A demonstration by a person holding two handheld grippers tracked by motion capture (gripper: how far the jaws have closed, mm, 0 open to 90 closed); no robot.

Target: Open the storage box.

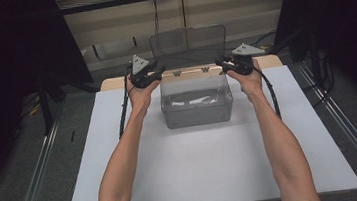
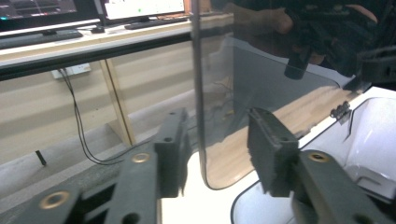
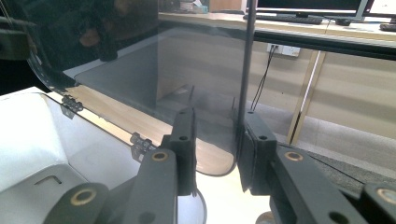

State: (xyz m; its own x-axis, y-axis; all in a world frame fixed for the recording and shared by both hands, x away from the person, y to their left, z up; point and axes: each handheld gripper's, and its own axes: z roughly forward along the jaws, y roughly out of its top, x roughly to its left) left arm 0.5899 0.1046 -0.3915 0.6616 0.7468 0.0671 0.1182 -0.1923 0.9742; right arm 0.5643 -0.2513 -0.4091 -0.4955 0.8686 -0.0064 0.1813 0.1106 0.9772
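High view: white table mat (image 1: 213, 167), clear plastic box (image 1: 196, 101) at its far middle, smoky hinged lid (image 1: 188, 46) upright behind. Left gripper (image 1: 156, 75) straddles lid's left edge, jaws apart, a gap on both sides. Right gripper (image 1: 224, 64): one pad touches lid's right edge; grip uncertain.

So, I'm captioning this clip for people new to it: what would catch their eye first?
First, the clear plastic box at the middle of the white table, with its tinted lid standing upright at the far side. Then the two outstretched arms: the left gripper and the right gripper each straddle a side edge of that lid, with a gap visible between the left pads and the edge.
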